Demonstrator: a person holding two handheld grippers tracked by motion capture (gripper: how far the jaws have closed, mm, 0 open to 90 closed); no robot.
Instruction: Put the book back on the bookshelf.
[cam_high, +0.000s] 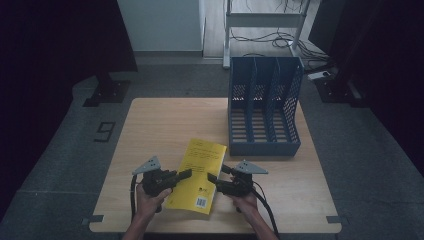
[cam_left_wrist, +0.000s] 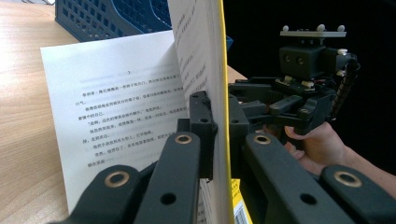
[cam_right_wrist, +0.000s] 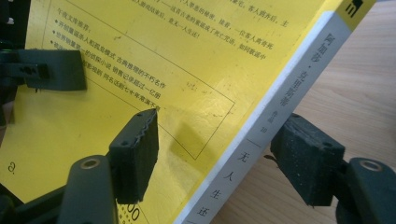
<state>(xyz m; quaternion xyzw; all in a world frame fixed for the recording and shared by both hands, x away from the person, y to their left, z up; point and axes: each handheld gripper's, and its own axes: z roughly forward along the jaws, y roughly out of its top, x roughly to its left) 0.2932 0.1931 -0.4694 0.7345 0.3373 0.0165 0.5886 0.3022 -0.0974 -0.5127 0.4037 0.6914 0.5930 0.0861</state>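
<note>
A yellow paperback (cam_high: 200, 167) lies on the wooden table (cam_high: 160, 125) in front of the person. My left gripper (cam_high: 185, 174) is at its left edge. In the left gripper view this gripper (cam_left_wrist: 219, 122) is shut on the book's yellow cover (cam_left_wrist: 224, 70) and a few leaves, lifted edge-on, with a white printed page (cam_left_wrist: 116, 102) open beside them. My right gripper (cam_high: 217, 174) is at the book's right side. In the right gripper view it (cam_right_wrist: 219, 149) stands open, one jaw over the cover (cam_right_wrist: 163, 60) and the other beside the white spine (cam_right_wrist: 280, 100).
A blue three-slot file rack (cam_high: 265, 107) stands on the table's far right, its open side facing the person. Bare wood lies left of the book and behind it. The table's front edge is just below both hands.
</note>
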